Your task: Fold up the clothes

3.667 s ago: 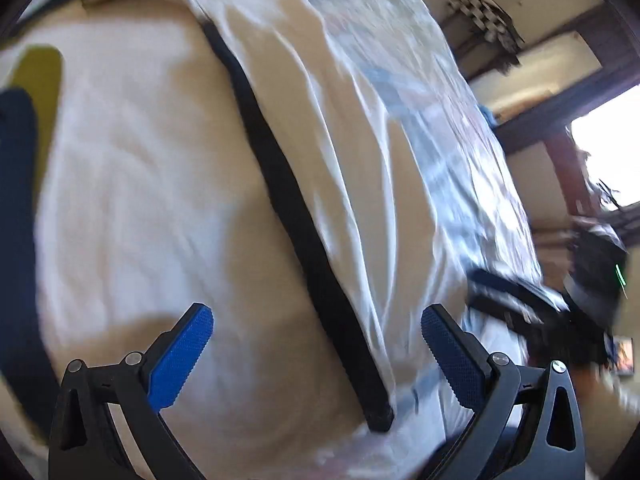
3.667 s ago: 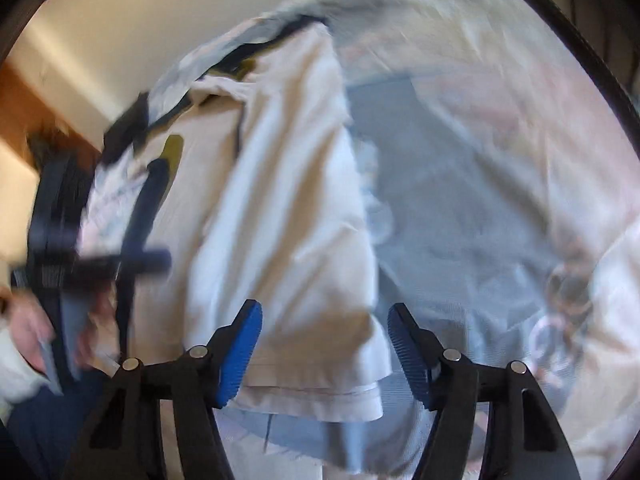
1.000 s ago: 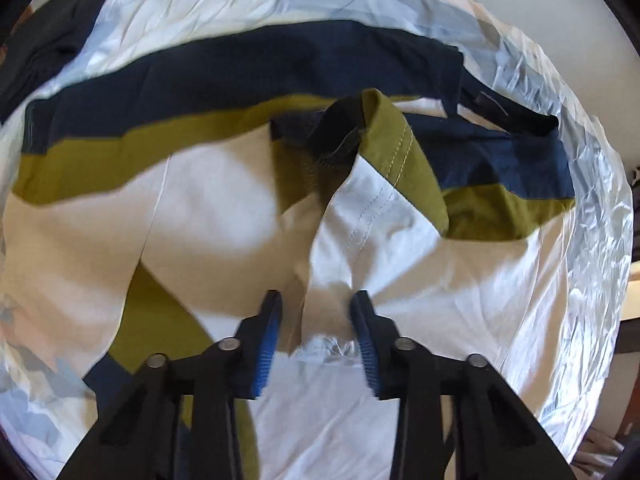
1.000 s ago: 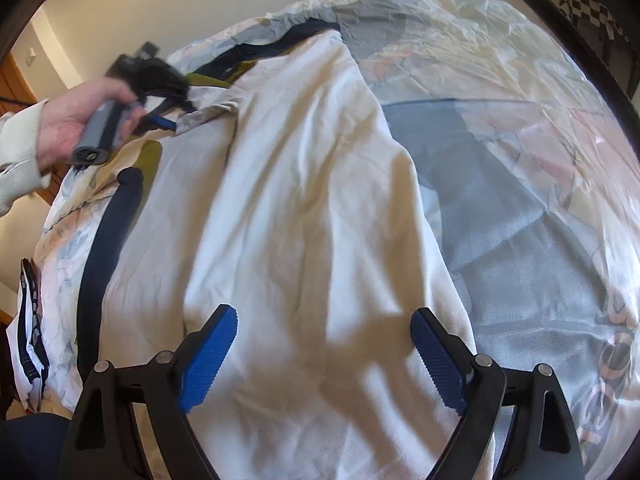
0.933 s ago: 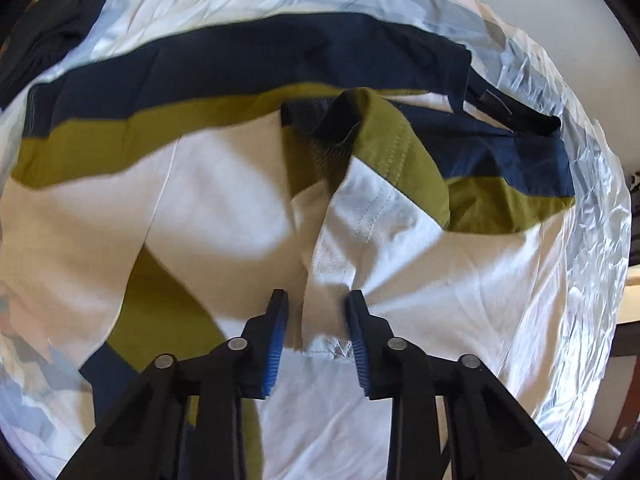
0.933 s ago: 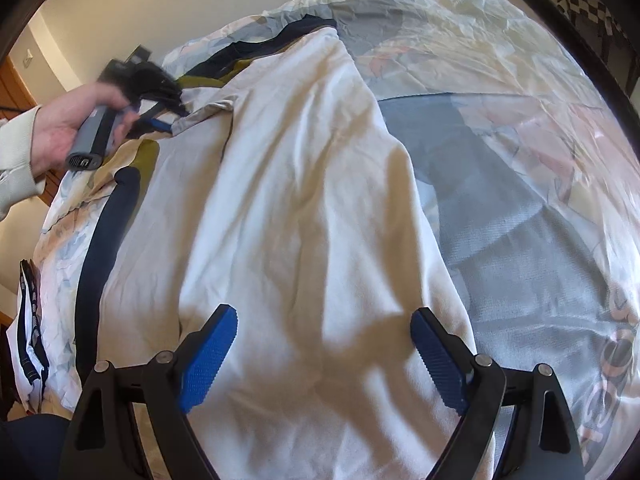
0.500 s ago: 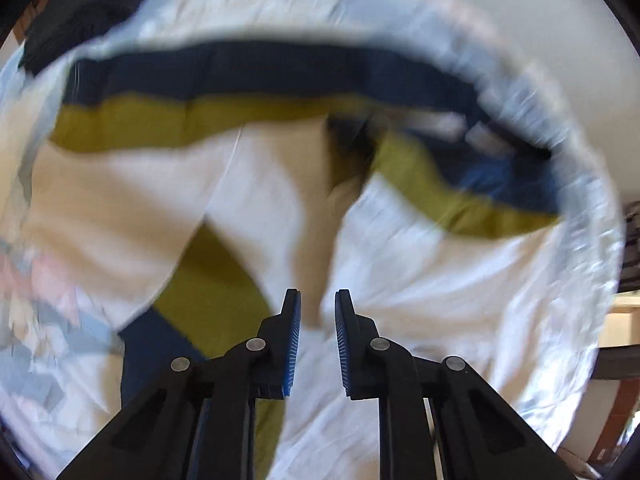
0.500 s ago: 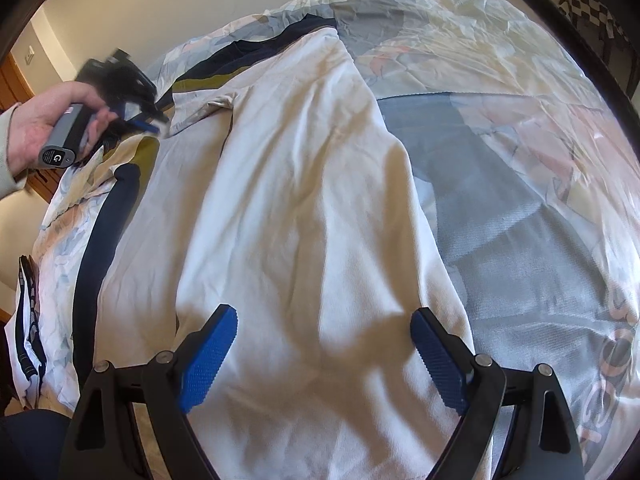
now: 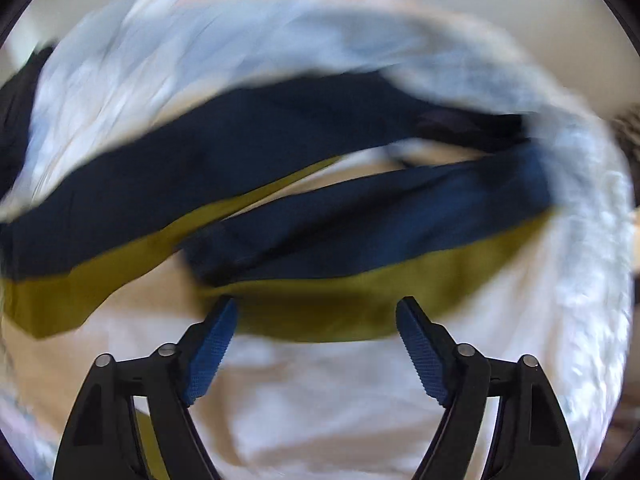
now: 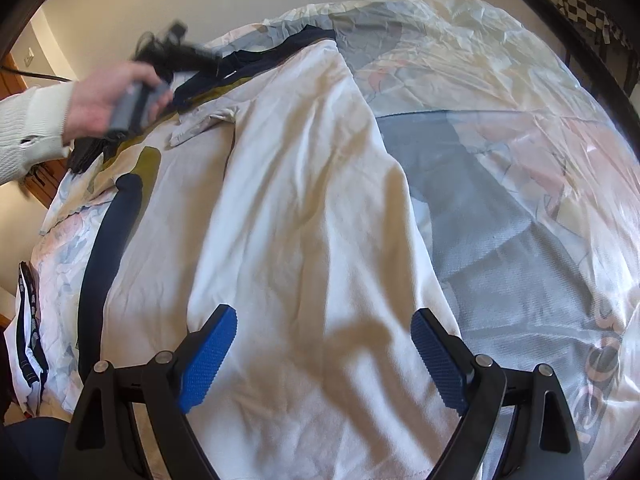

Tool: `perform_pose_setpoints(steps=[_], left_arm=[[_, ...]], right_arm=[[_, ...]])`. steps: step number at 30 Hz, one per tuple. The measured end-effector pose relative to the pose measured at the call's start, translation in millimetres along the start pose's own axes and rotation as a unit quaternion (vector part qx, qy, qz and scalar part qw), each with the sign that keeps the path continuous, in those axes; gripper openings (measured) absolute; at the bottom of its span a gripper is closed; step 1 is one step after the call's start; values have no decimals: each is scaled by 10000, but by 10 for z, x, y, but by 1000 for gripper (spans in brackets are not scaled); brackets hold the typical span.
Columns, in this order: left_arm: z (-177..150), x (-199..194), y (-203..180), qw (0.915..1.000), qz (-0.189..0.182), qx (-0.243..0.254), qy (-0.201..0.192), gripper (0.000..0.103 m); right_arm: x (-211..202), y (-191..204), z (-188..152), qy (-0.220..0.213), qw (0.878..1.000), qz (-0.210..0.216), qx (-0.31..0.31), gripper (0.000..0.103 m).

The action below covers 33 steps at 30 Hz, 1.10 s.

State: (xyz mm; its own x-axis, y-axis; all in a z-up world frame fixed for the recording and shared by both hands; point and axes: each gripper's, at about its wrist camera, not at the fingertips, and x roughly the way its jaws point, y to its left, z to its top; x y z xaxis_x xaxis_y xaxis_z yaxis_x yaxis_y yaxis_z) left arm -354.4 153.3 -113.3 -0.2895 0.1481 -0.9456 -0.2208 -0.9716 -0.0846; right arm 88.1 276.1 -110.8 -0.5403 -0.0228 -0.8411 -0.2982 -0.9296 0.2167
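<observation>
A white shirt (image 10: 288, 200) with navy and olive bands lies spread on the bed, one side folded over the body. My right gripper (image 10: 324, 312) hangs open over its white lower part, nothing between the fingers. A hand (image 10: 108, 100) holds my left gripper (image 10: 176, 52) at the shirt's far end, near the folded-in sleeve (image 10: 200, 124). In the blurred left wrist view, the left gripper (image 9: 317, 304) hovers over the olive band (image 9: 460, 280) below the navy band (image 9: 240, 152). Its jaws are opening and no cloth is between them.
The patterned bedsheet (image 10: 500, 80) covers the bed, with a grey-blue cloth patch (image 10: 500, 240) right of the shirt. A white garment with a black patterned band (image 10: 28, 320) lies at the bed's left edge. A dark garment (image 9: 12, 92) sits at the far left. A wall stands behind.
My left gripper let go of the white sleeve edge it was pinching, opened wide and swung toward the navy and olive bands. The right gripper stayed put.
</observation>
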Motion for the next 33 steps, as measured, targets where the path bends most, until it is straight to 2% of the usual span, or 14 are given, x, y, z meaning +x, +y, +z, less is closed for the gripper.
perform_pose_setpoints(steps=[2, 3, 6, 8, 12, 15, 18, 20, 22, 24, 28, 30, 32, 33], left_arm=[[34, 93, 268, 9991, 281, -315, 31, 80], [39, 100, 304, 9994, 274, -229, 17, 80], [45, -9, 228, 9968, 724, 185, -273, 81], [103, -111, 250, 9940, 941, 69, -547, 82], [189, -327, 215, 9903, 1071, 36, -881, 83], [-8, -725, 9, 9877, 636, 620, -1283, 83], [-473, -1118, -125, 9848, 56, 1041, -1386, 87], [-908, -1222, -185, 9850, -243, 1344, -1052, 88], [-1501, -1263, -234, 9850, -930, 1358, -519, 88], [-2015, -1232, -357, 9780, -1571, 1371, -4, 88], [-2977, -1210, -618, 9590, -2299, 1611, 387, 88], [-3256, -1149, -685, 9553, -2254, 1876, 361, 88], [-3451, -1020, -624, 9610, -1942, 1924, 414, 87], [-3496, -961, -593, 9627, -1859, 1909, 464, 87]], right_arm=[[-1, -8, -9, -1, 10000, 13, 16, 91], [3, -12, -15, 5, 10000, 26, 24, 91], [37, -20, -37, 65, 9999, 78, 22, 91], [44, -24, -48, 108, 9999, 66, -14, 91], [-109, -85, -76, 16, 10000, 31, -68, 91], [-408, -235, -148, -242, 9997, -39, 24, 94], [-613, -400, -293, -177, 9998, 31, -117, 98], [-694, -484, -394, -57, 9995, 79, -290, 98], [-718, -565, -457, 39, 9992, 157, -363, 97], [-685, -599, -432, 33, 9990, 220, -390, 95], [-510, -547, -265, -149, 9969, 663, -386, 82], [-351, -426, -207, -190, 9942, 717, -778, 73], [-178, -383, -234, -42, 9928, 733, -949, 69], [-95, -391, -282, 95, 9925, 731, -978, 62]])
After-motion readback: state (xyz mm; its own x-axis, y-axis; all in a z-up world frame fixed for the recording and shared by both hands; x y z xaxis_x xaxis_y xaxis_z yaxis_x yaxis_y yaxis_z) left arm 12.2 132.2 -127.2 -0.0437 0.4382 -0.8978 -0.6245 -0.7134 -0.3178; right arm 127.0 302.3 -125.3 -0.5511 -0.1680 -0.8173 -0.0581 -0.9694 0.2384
